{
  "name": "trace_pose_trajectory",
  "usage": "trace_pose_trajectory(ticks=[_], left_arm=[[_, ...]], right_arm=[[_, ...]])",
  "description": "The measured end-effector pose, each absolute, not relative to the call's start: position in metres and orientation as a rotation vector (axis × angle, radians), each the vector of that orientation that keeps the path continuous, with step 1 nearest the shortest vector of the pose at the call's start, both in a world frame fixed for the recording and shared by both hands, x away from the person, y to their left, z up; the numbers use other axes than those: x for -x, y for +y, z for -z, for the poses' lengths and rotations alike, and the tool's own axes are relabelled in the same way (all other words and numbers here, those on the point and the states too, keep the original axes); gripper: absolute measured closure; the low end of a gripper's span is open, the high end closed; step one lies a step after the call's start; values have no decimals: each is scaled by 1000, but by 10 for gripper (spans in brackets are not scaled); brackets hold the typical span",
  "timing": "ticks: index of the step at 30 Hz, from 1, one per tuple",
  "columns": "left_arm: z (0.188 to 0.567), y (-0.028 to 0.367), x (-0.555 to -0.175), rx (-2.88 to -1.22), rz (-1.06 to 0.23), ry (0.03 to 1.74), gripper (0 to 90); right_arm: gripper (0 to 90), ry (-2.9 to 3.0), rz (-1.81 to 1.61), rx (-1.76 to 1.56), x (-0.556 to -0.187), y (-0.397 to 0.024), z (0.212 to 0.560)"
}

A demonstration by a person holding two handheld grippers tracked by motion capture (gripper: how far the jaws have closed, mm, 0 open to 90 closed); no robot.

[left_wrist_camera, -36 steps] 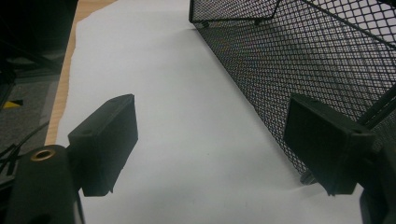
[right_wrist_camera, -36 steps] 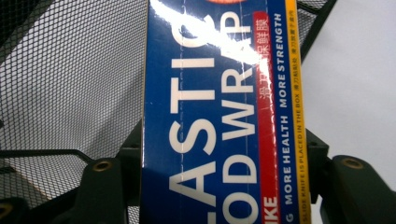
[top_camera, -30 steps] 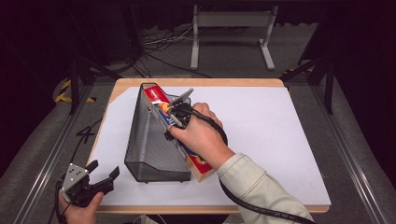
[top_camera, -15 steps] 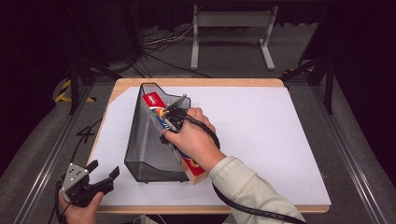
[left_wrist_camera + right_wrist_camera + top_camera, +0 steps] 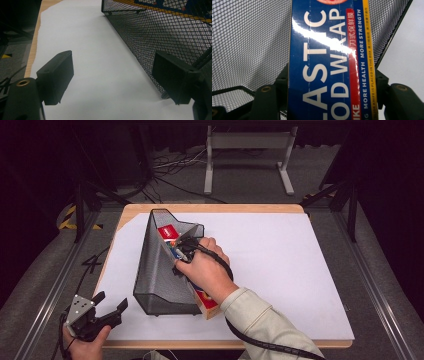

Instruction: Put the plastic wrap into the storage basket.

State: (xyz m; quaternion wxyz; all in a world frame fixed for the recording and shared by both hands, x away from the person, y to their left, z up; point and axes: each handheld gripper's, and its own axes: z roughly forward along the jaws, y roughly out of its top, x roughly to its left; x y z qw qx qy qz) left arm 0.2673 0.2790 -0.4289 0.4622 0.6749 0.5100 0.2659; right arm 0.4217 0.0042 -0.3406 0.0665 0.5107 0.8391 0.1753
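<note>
While right hand-held gripper [image 5: 332, 100] clamps plastic-wrap box [image 5: 329, 62] inside mesh holder [image 5: 160, 270], left hand-held gripper [image 5: 112, 82] gapes beside

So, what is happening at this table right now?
A person is putting a long plastic wrap box into a black mesh file holder that stands on the white sheet. The right claw is closed on the box, which leans partly inside the holder. The left claw waits open at the table's near left corner, holding nothing.
</note>
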Motion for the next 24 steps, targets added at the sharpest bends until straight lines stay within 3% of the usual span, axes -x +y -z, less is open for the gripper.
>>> trace_pose_trajectory(ticks=[24], left_arm=[[429,279,-268,-1656,-649,1255,187]], right_arm=[[386,2514,-430,-1550,-433,14,350]])
